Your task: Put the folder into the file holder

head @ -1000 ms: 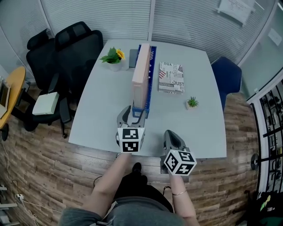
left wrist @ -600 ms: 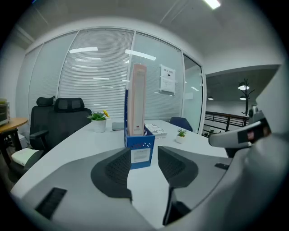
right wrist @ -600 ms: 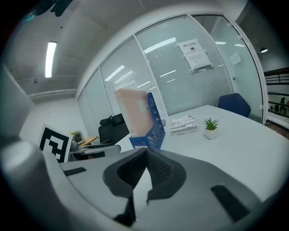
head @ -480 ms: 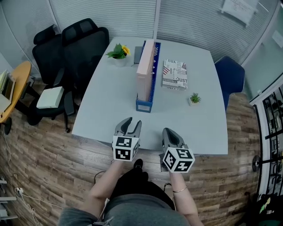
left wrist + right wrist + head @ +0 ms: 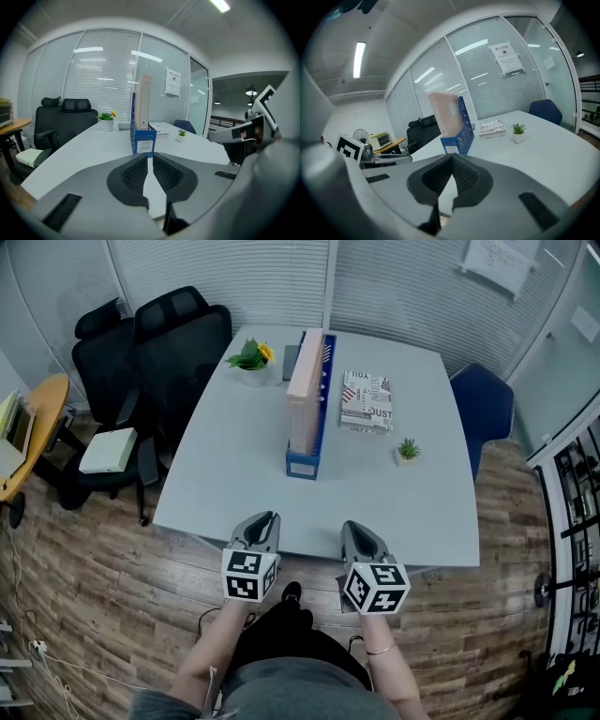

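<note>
The pink folder (image 5: pixel 303 395) stands upright inside the blue file holder (image 5: pixel 304 465) in the middle of the white table (image 5: pixel 225 484). Both grippers hang at the table's near edge, well short of the holder. My left gripper (image 5: pixel 265 518) is closing, its jaws almost together with nothing between them. My right gripper (image 5: pixel 354 526) is shut and empty. In the left gripper view, the holder (image 5: pixel 143 140) and folder (image 5: pixel 144 98) sit straight ahead beyond the gripper (image 5: pixel 150 155). The right gripper view has the folder (image 5: pixel 446 117) and holder (image 5: pixel 463 133) ahead of the gripper (image 5: pixel 451 155).
A printed book (image 5: pixel 366 404) lies right of the holder, with a small potted plant (image 5: pixel 407 452) nearer me. A sunflower pot (image 5: pixel 248 360) stands at the far left. Black office chairs (image 5: pixel 150 343) are left of the table and a blue chair (image 5: pixel 483 399) is right of it.
Both grippers drew back from the holder to the table's near edge. The left jaws went from wide apart to nearly together. The folder stayed in the holder.
</note>
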Demonstrator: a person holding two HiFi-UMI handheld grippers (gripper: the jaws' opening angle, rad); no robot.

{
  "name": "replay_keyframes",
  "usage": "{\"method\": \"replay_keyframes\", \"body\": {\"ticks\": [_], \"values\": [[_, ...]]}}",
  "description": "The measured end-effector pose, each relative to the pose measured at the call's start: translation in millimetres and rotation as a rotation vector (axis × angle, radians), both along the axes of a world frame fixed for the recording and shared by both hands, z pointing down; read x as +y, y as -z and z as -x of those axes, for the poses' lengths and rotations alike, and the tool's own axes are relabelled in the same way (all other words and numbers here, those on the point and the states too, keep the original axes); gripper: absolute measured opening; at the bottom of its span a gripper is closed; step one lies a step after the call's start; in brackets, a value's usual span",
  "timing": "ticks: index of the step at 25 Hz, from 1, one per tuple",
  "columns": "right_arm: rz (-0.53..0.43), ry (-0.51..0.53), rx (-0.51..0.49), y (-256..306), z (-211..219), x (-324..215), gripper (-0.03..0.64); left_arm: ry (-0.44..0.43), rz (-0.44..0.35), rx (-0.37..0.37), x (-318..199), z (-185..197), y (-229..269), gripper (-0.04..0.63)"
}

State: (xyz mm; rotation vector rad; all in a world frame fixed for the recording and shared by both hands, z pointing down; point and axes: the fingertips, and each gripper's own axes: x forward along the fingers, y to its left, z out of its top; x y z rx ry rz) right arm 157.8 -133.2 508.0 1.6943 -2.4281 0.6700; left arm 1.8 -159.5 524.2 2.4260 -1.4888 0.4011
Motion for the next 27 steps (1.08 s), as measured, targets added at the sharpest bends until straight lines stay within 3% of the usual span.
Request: {"method": "replay_keyframes", "body": {"ticks": [27], "values": [[-0.035, -0.005, 0.070, 8, -1, 12, 0.003, -0.028, -0.036, 0.043, 21, 6, 20, 0.040]]}}
